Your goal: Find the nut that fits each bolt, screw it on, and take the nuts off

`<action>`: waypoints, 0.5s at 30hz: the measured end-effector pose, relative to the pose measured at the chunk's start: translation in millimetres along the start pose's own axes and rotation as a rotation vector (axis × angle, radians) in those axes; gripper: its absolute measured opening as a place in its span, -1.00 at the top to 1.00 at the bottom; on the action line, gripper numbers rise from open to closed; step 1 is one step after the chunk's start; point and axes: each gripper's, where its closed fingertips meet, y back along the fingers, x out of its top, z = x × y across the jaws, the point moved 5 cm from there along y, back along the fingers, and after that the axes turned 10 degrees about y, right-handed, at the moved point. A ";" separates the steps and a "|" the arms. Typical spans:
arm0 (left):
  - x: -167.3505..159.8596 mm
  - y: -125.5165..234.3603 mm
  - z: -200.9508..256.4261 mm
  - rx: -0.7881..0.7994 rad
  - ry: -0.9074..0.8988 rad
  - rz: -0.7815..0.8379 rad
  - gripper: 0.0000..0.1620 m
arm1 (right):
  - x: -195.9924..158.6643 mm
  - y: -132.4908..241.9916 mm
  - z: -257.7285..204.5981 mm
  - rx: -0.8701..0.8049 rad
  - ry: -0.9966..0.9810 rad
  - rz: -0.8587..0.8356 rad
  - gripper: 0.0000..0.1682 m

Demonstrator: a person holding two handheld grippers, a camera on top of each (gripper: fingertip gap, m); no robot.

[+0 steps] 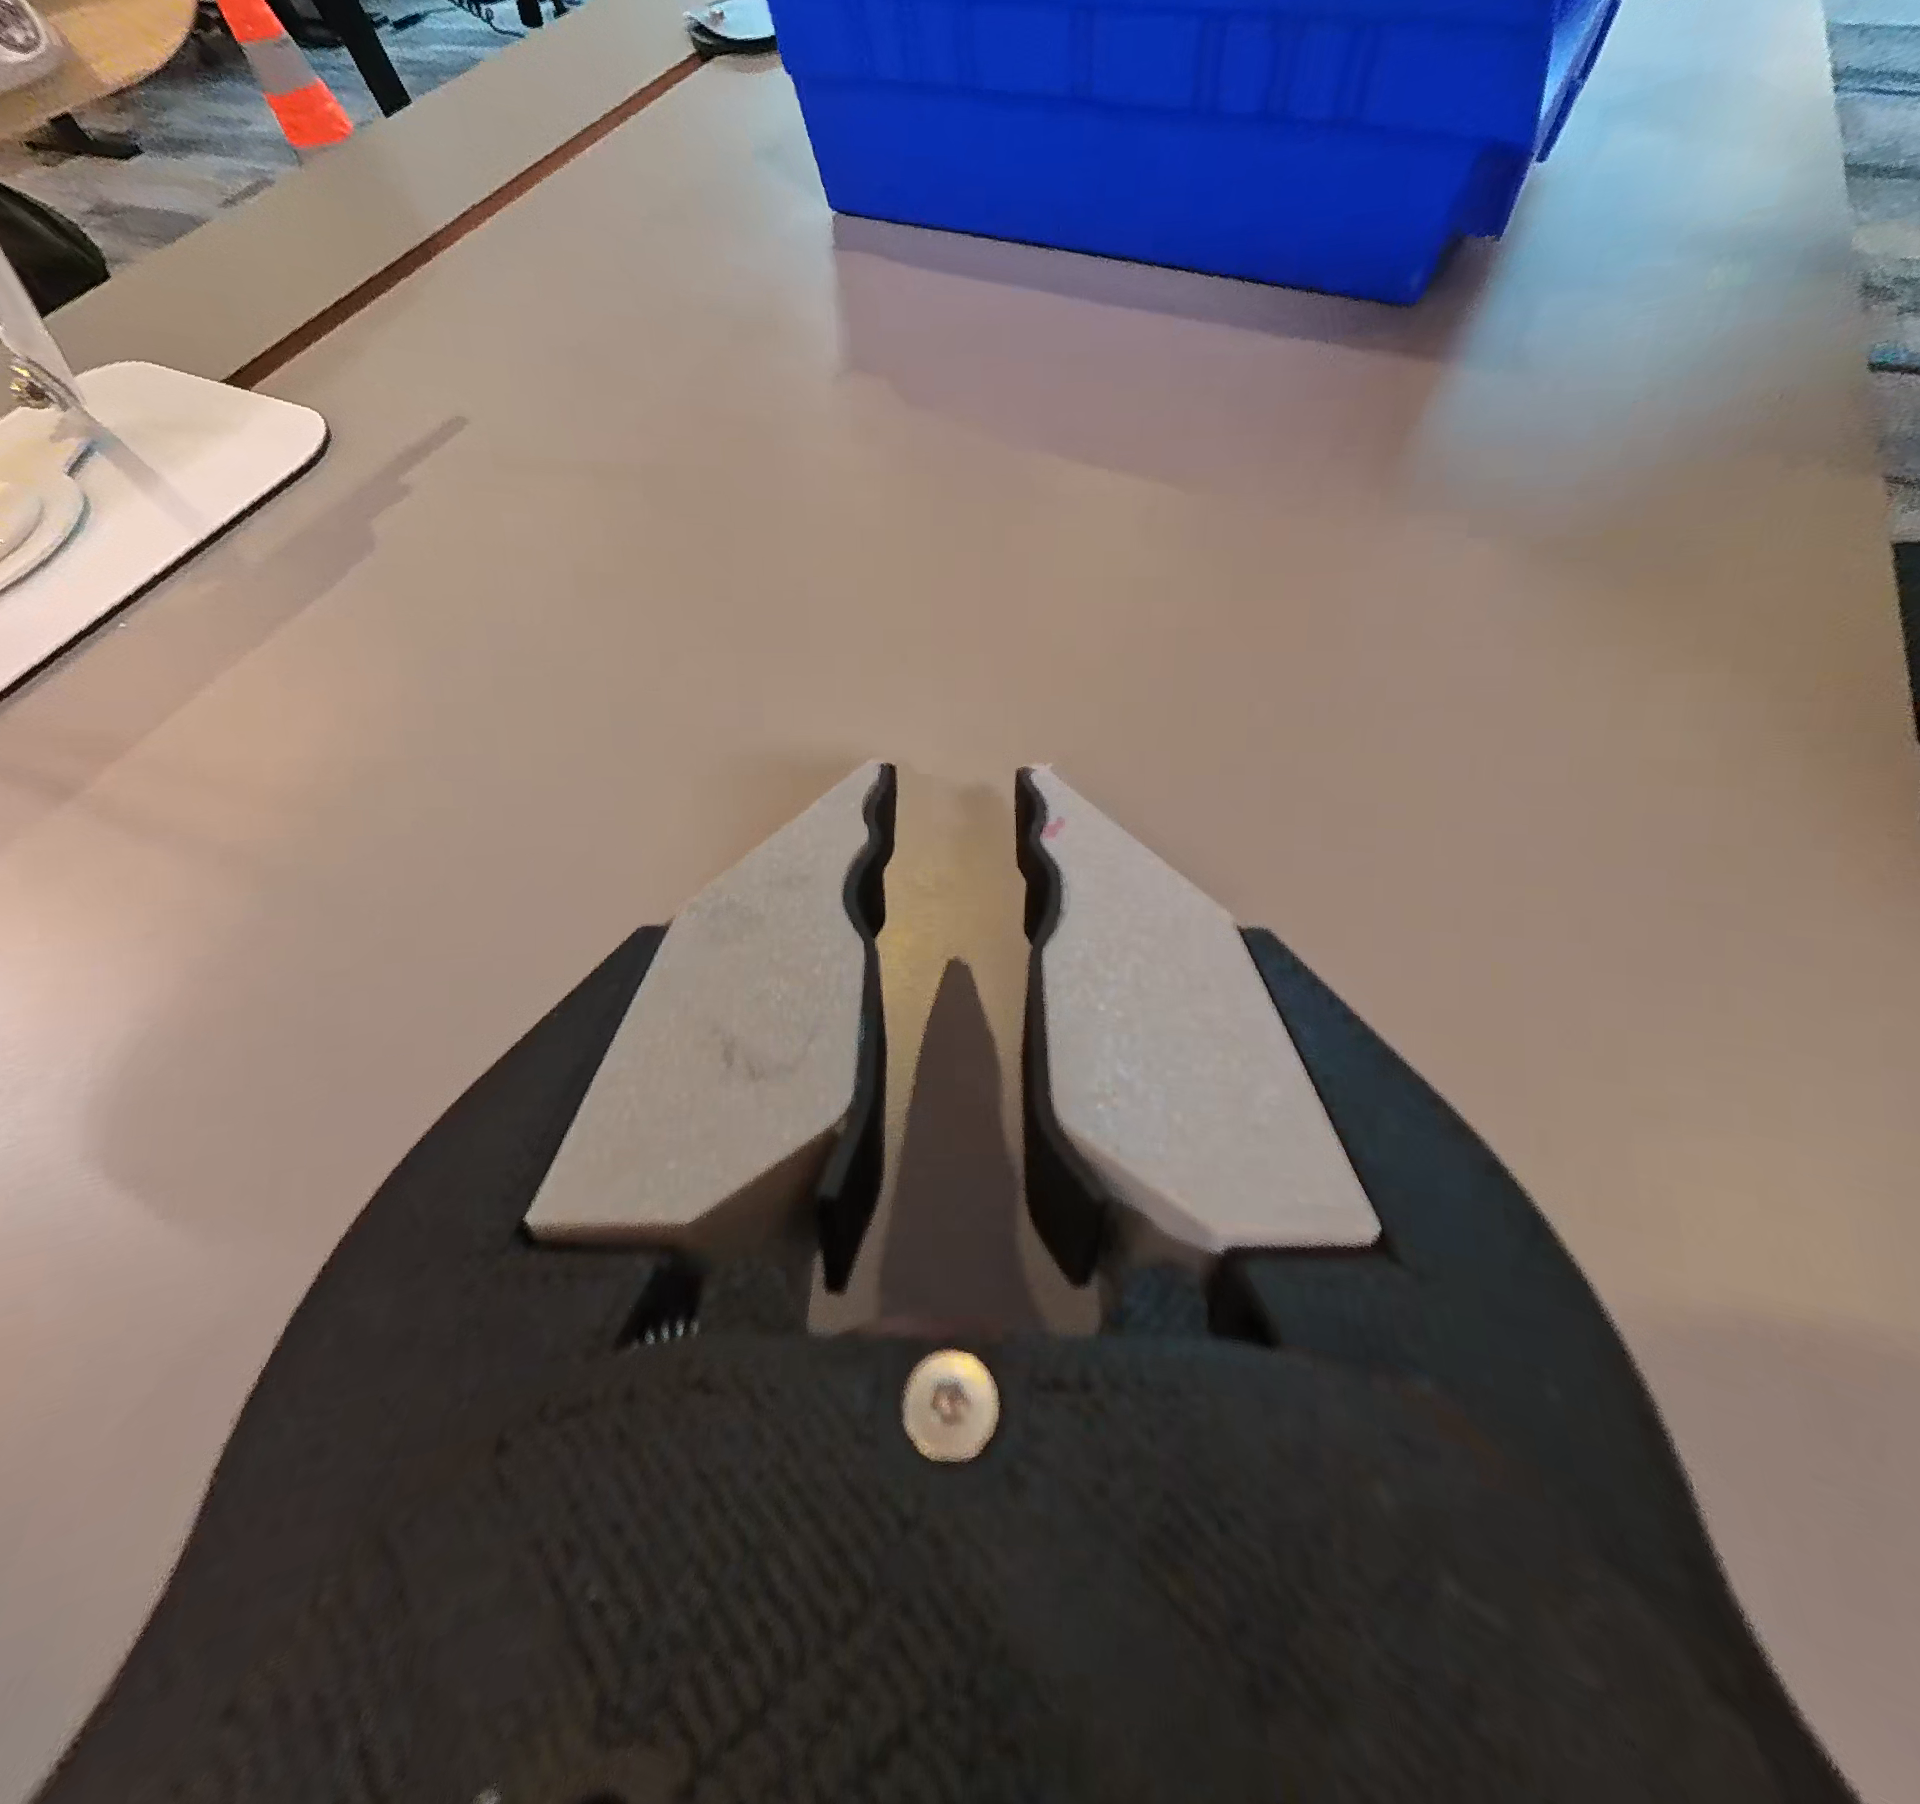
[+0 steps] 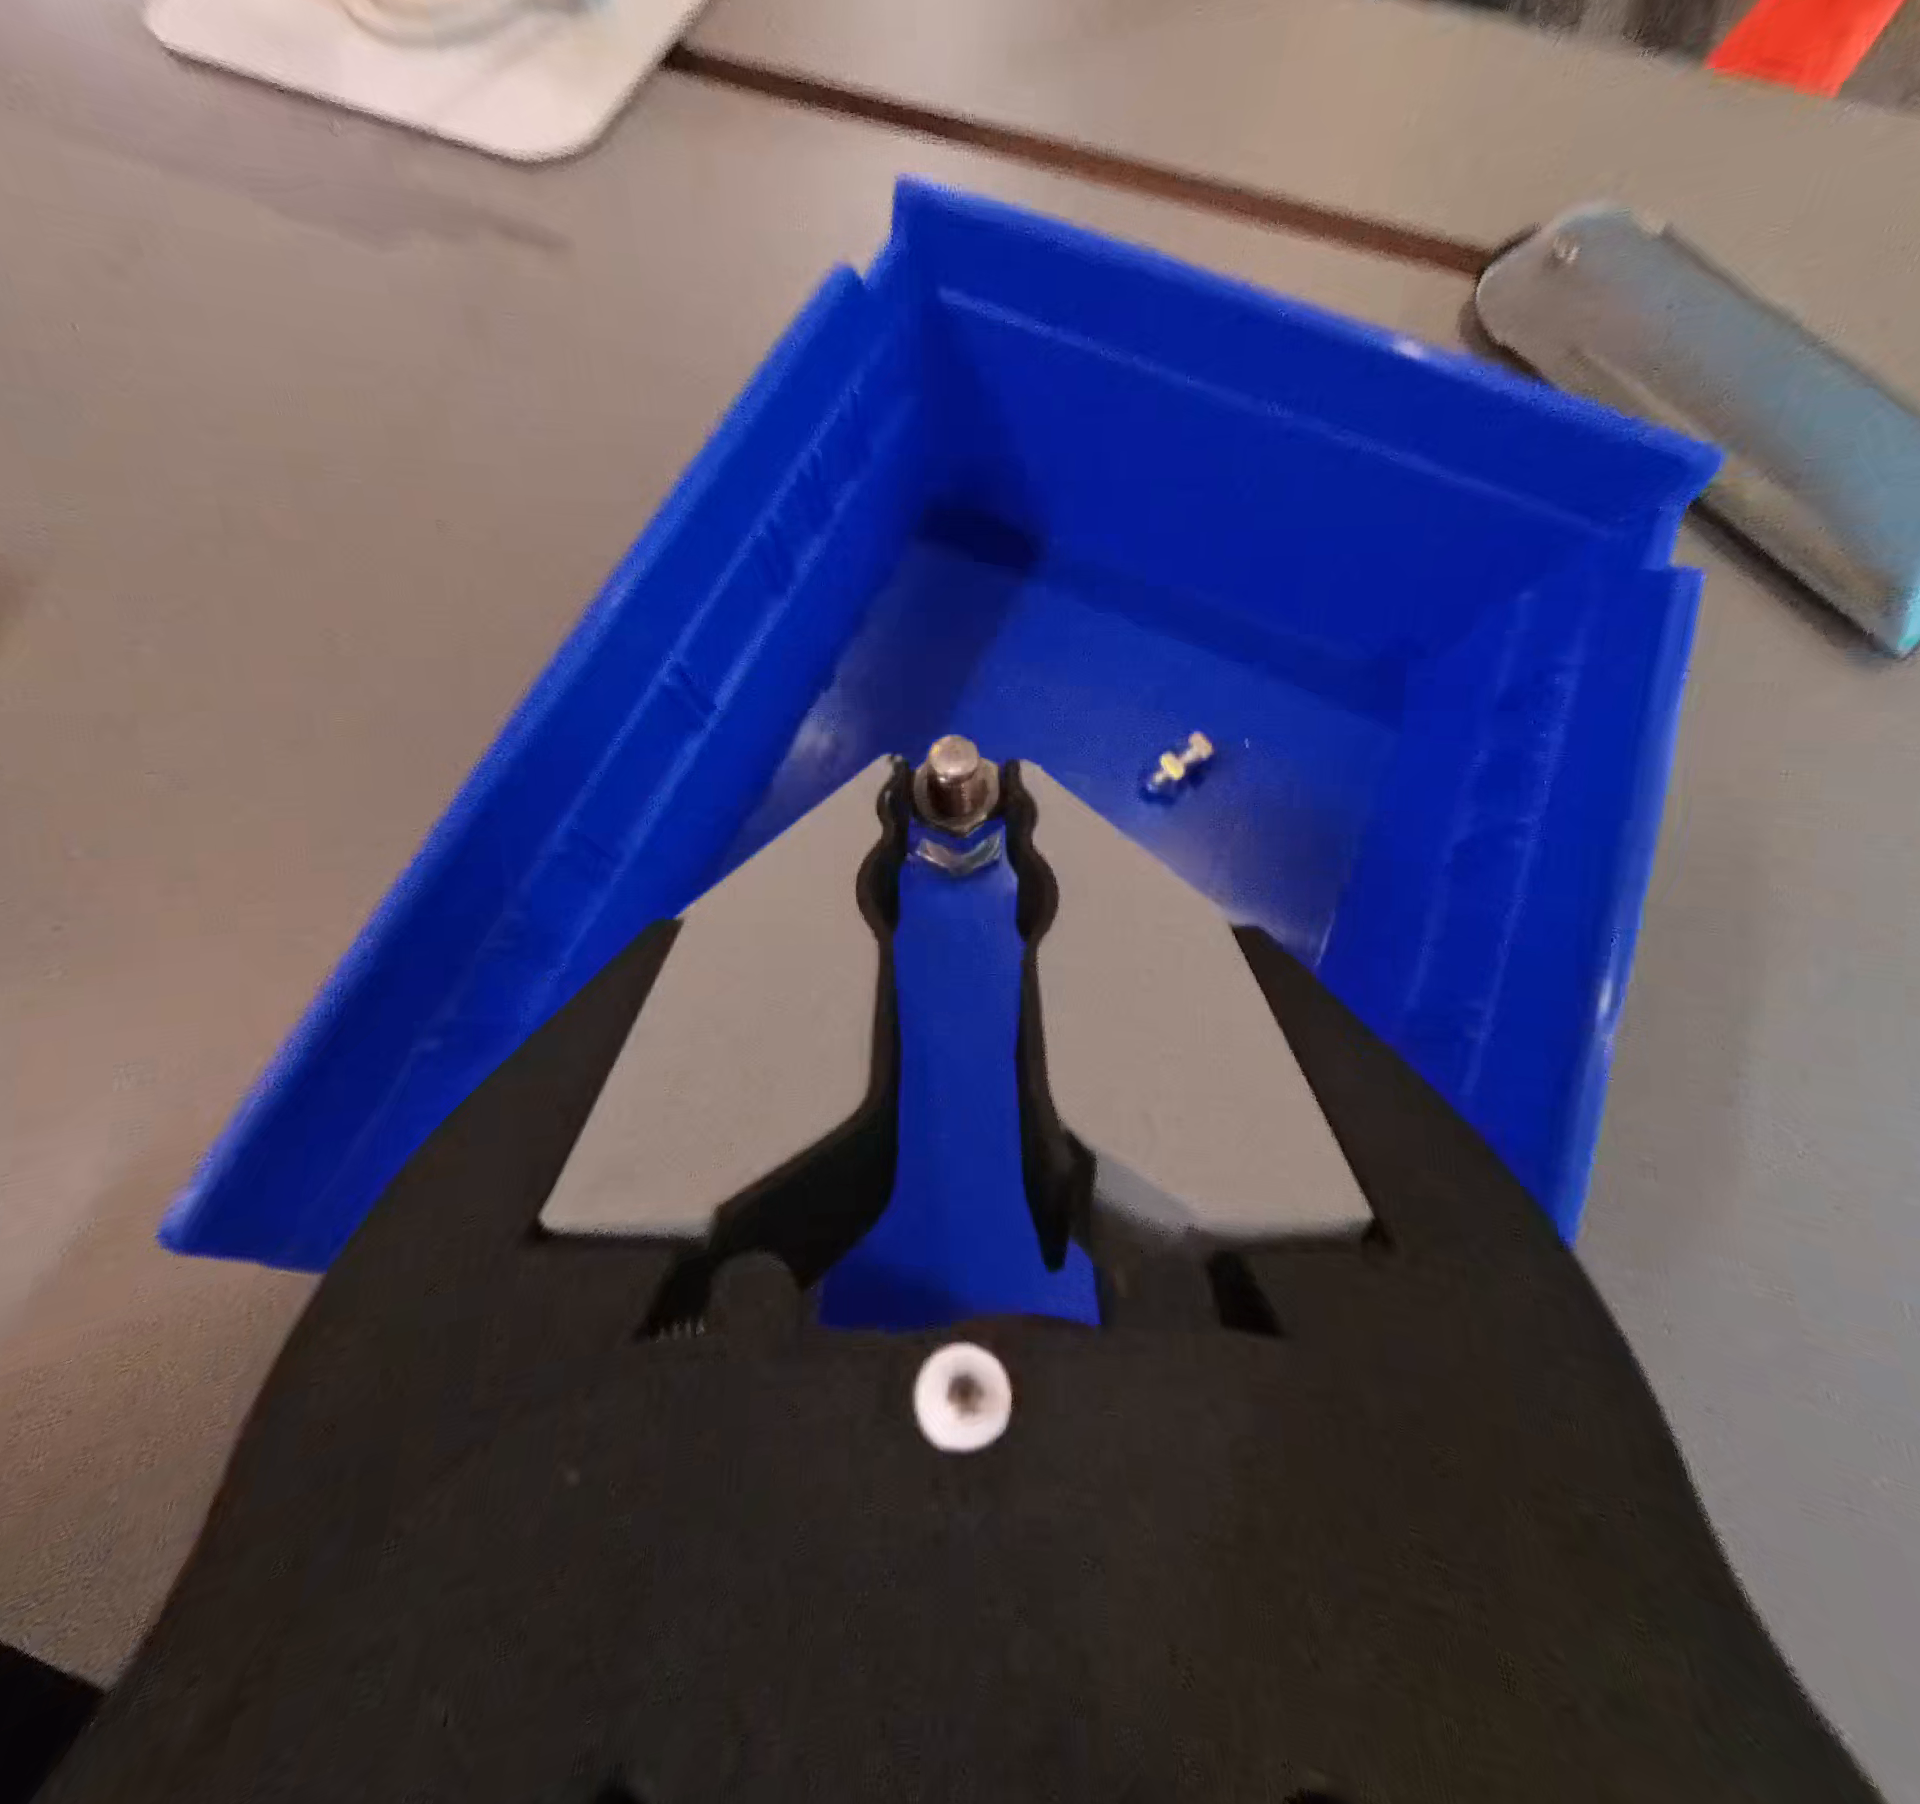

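A bolt (image 2: pixel 954 786) with a nut (image 2: pixel 951 855) threaded on it is being pinched at the tips of the right gripper (image 2: pixel 954 798), above the inside of the blue bin (image 2: pixel 1195 383). The bolt's long axis is running along the fingers, free end pointing away from the camera. A second small fastener (image 2: pixel 1179 765) is lying on the bin floor, just right of the tips. The left gripper (image 1: pixel 954 798) is being held low over the table (image 1: pixel 1351 715), jaws narrowly parted and empty, with the bin well ahead. The right is judged nearer for any bin move.
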 end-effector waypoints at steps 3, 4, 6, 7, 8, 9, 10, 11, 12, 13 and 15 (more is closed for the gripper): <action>-0.2 0.8 -0.7 0.005 0.004 0.004 0.75 | -27.7 -29.4 4.3 0.024 0.015 -0.204 0.81; -0.4 0.8 -0.5 0.007 0.003 0.002 0.75 | -35.5 -37.0 4.3 0.040 0.019 -0.258 0.81; -0.5 1.0 -0.2 0.012 -0.003 0.003 0.76 | -46.6 -49.0 4.2 0.067 0.018 -0.328 0.81; -0.6 0.8 0.1 0.011 -0.006 0.002 0.76 | -50.0 -53.4 4.4 0.078 0.010 -0.348 0.81; -0.7 0.6 0.3 0.011 -0.007 0.000 0.76 | -52.6 -57.0 4.6 0.087 0.003 -0.361 0.81; -1.0 0.3 0.4 0.010 -0.007 -0.004 0.76 | -54.6 -59.8 4.9 0.094 -0.005 -0.370 0.81; -1.1 0.0 0.4 0.009 -0.007 -0.006 0.76 | -53.6 -61.8 5.6 0.096 -0.013 -0.356 0.82; -1.3 -0.1 0.6 0.006 -0.007 -0.008 0.76 | -53.3 -62.8 6.3 0.097 -0.019 -0.351 0.81; -1.4 -0.3 0.9 0.004 -0.009 -0.010 0.76 | -53.1 -63.7 6.9 0.096 -0.019 -0.348 0.82; -1.6 -0.7 1.1 0.002 -0.010 -0.013 0.76 | -53.0 -64.4 7.3 0.094 -0.016 -0.346 0.81; -2.0 -1.1 1.4 -0.003 -0.010 -0.019 0.76 | -52.6 -65.7 7.8 0.092 -0.014 -0.344 0.81</action>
